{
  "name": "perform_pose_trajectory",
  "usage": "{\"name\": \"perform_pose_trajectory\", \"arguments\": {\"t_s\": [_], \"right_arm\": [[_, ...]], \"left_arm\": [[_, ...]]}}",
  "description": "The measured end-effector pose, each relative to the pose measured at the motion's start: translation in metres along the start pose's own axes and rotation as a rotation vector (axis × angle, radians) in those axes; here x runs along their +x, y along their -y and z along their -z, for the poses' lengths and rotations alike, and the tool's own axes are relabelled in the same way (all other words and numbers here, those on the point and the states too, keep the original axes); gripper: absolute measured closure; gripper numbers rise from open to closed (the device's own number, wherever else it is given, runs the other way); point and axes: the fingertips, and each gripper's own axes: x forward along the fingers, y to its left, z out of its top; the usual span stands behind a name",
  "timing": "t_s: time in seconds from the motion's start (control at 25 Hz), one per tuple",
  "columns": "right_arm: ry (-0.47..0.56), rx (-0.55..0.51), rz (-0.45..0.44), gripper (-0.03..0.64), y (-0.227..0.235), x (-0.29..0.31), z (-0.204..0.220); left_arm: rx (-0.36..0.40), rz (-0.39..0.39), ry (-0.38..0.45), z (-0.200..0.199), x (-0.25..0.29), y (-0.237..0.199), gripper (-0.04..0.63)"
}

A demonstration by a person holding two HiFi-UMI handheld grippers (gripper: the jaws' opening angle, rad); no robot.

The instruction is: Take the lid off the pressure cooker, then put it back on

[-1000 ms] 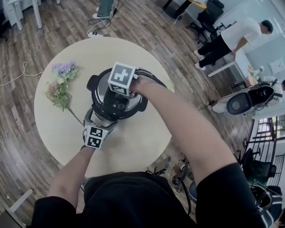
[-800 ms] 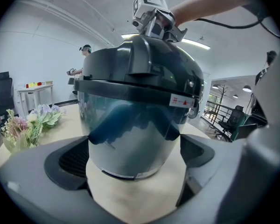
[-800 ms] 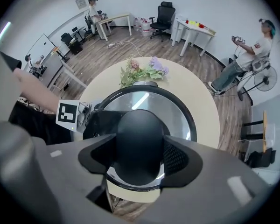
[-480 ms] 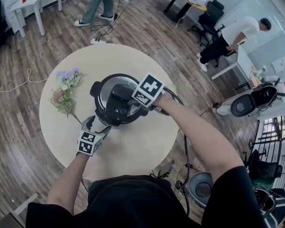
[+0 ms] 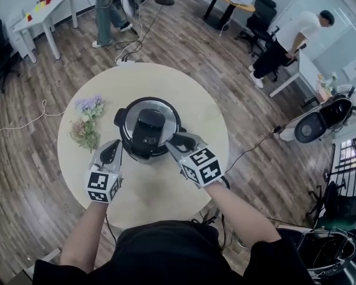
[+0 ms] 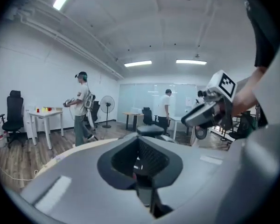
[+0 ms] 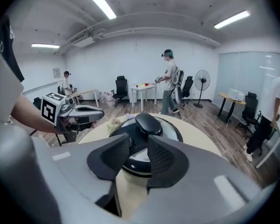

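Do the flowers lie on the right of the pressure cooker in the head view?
No, the flowers lie left of the pressure cooker.

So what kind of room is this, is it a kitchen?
Not a kitchen, more likely an office or workroom: black office chairs, a white desk and a standing fan sit on a wood floor.

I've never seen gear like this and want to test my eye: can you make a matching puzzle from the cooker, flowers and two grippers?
Things:
1 pressure cooker
2 flowers
3 left gripper
4 right gripper

States:
A jaws slightly apart, empty
B closed, near the table's middle
C jaws shut, empty
D lying on the table beside the cooker

Pairs: 1-B, 2-D, 3-C, 4-A.

The right gripper's jaws have just been closing, nothing between them.
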Motion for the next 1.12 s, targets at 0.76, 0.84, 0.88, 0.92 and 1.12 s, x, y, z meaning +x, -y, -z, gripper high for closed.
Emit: {"name": "perform_pose_trajectory", "arguments": {"t_s": [0.76,0.84,0.88,0.92,1.12], "right_arm": [[0.574,0.072,0.352,0.6,0.0,-0.076,-0.041],[0.576,0.075,0.354,0.6,0.002,-0.076,-0.039],[0.577,0.078,0.355,0.6,0.004,-0.076,-0.038],[0.578,0.08,0.357,0.6,0.006,-0.076,-0.038],[0.582,0.088,0.362,0.6,0.013,-0.08,-0.036]], "left_arm": [[0.109,-0.04,0.254,-0.111,-0.002,0.061,0.595],[0.112,-0.045,0.252,-0.11,-0.003,0.059,0.595],[0.113,-0.047,0.251,-0.11,-0.003,0.058,0.595],[0.113,-0.05,0.251,-0.11,-0.003,0.057,0.595],[0.112,-0.063,0.246,-0.11,-0.006,0.051,0.595]]}}
